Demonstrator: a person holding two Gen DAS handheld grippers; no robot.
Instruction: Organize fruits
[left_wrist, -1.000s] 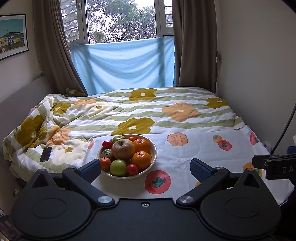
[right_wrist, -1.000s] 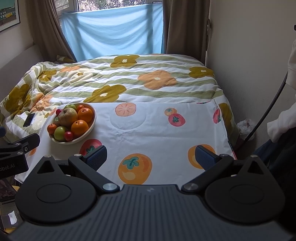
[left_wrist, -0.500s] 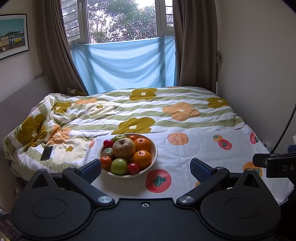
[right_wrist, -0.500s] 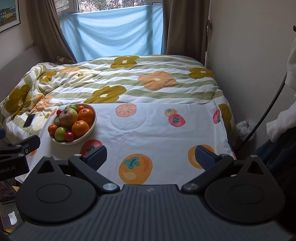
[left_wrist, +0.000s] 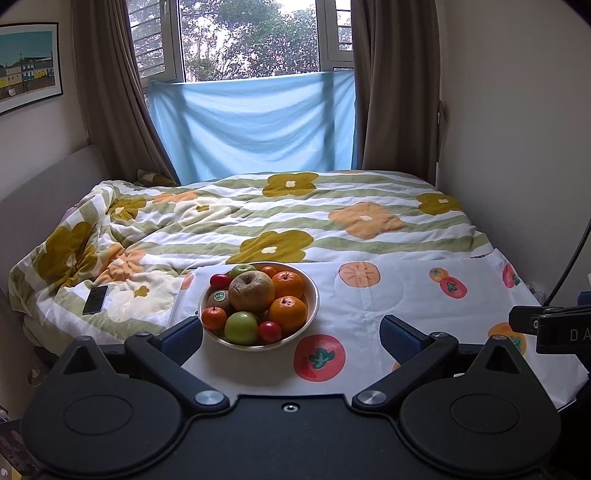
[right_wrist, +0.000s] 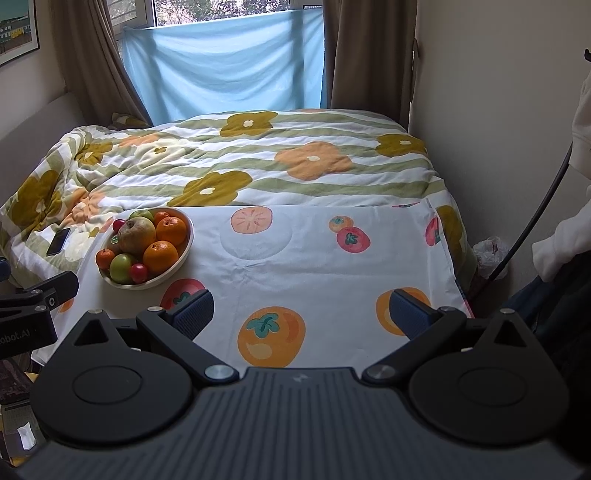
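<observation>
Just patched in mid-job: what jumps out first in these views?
The bowl heaped with fruit, a big brownish apple on top, sits at the left of the fruit-print cloth on the bed. Both tongs, left and right, are wide open and empty. A phone lies on the quilt, left of the bowl.

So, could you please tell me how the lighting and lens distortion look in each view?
Left wrist view: the window is bright, nearly blown out, while the fruit bowl stays evenly lit and sharp; fisheye bends the walls and darkens the corners. Right wrist view: soft daylight, no glare on the cloth; the open fingers are crisp.
</observation>
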